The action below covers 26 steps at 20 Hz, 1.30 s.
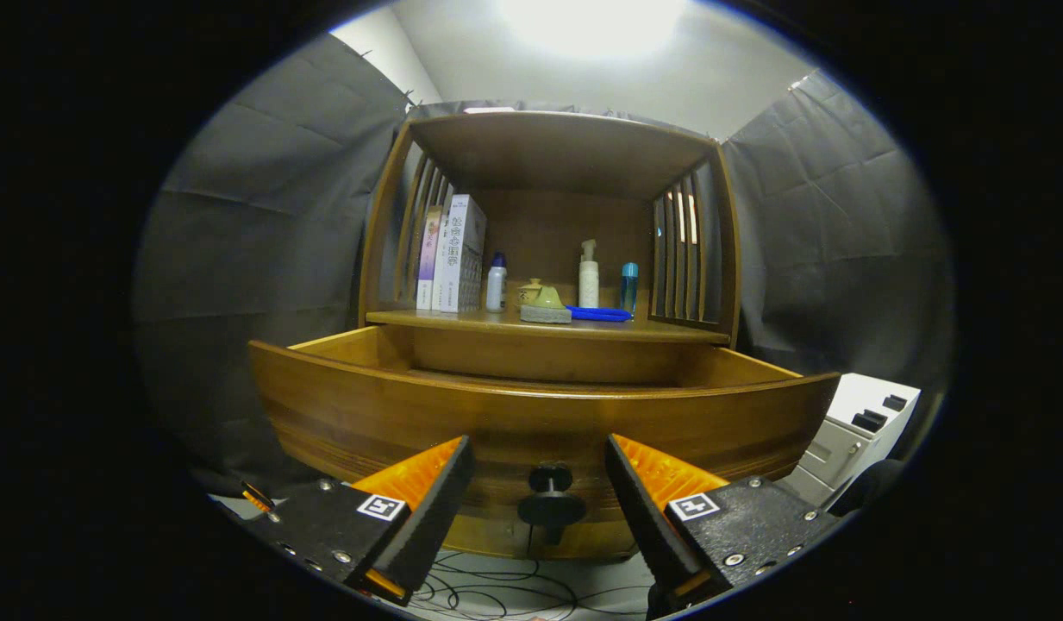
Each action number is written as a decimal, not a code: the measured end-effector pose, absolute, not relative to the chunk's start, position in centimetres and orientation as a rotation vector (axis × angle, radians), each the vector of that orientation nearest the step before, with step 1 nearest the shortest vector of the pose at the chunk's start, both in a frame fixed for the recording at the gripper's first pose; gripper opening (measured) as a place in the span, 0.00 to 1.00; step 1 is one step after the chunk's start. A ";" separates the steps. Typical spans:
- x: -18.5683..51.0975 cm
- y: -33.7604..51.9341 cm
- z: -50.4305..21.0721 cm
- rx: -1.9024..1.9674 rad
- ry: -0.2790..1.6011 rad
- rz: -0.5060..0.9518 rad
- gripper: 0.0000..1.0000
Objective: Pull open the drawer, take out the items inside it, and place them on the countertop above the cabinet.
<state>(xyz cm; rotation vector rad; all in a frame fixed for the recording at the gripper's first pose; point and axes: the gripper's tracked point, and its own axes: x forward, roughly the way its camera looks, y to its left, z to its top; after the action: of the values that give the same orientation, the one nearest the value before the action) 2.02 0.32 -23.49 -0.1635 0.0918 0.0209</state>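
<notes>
The wooden drawer [531, 414] stands pulled out from the cabinet, its front panel close ahead of me. A black knob [551, 496] sticks out of the drawer front, between my fingers but not touched by them. My gripper [540, 470] is open, its orange and black fingers [428, 496] spread to either side of the knob. The drawer's inside is hidden behind its front wall. The countertop [462, 321] above the drawer carries a sponge with a yellow-green top [546, 308] and a blue flat item [600, 314].
At the back of the countertop stand books [452, 254], a small white bottle [497, 285], a pump bottle [589, 276] and a blue bottle [628, 287]. A white device [859, 427] sits low to the right of the drawer. Cables [497, 591] lie on the floor below.
</notes>
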 end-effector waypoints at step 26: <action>16.4 0.9 -20.0 -0.228 0.054 0.018 0.95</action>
<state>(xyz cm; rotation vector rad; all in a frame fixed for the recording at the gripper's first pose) 16.37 0.93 -20.00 -0.2279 0.0540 0.0180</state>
